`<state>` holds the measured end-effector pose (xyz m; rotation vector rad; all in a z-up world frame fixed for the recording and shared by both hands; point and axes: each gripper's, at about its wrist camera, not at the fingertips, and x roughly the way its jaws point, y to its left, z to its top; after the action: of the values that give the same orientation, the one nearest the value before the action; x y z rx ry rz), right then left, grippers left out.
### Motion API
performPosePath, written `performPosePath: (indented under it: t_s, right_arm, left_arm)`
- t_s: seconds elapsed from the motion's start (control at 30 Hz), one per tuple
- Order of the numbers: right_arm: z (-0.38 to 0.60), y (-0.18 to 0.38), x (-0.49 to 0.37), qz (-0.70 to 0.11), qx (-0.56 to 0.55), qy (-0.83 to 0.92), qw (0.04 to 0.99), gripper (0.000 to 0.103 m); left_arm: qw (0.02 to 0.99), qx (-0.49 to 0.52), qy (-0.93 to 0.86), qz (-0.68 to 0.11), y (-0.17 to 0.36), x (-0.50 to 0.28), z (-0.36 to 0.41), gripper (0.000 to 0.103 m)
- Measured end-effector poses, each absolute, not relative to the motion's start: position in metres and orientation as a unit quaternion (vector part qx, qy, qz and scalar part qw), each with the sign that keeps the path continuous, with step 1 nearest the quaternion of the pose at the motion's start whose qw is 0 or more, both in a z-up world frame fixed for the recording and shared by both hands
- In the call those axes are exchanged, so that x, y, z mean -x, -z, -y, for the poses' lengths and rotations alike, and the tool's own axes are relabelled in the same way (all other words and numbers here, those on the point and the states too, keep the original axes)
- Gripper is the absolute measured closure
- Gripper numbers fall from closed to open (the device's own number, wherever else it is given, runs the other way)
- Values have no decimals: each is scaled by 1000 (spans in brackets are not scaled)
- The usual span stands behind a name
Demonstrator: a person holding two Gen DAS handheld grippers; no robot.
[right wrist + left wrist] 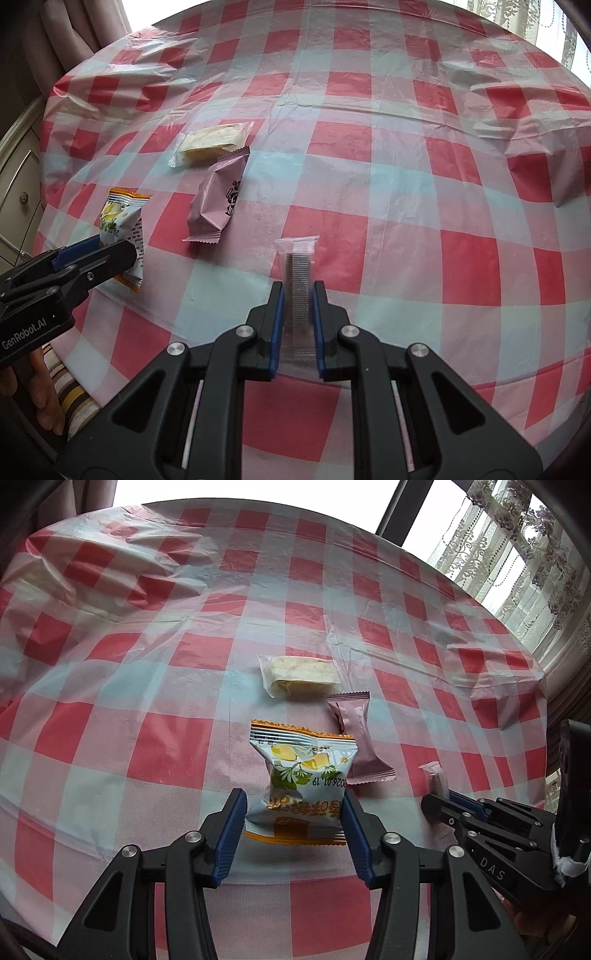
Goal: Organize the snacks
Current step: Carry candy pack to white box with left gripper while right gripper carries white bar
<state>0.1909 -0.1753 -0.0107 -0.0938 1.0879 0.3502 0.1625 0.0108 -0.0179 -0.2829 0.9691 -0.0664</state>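
The left gripper [123,254] hid the lower part of the orange-edged snack packet [123,218]; a hand [22,398] was cut off at the frame's left edge.

Soft daylight floods in from the windows [436,520] at the far edge of the scene, where the panes burn out to plain white in both wrist views. The glossy checked tablecloth [155,686] carries pale sheen along its creases, strongest on the far side, and the whole picture looks slightly hazy and low in contrast. Shadows are faint and diffuse, with only a soft one beneath the orange-and-white snack packet [301,779]. Fisheye distortion bows the table edge into a curve and darkens the corners. The thin clear wrapper [299,291] in the right view shows slight blur.
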Motion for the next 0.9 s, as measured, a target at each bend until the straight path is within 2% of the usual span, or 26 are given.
performPosePath:
  t_s: [0.9]
  right_arm:
    - [243, -34, -113, -472, -2, -141, 870, 86]
  left_arm:
    - [886, 95, 97, -443, -21, -107, 66, 51]
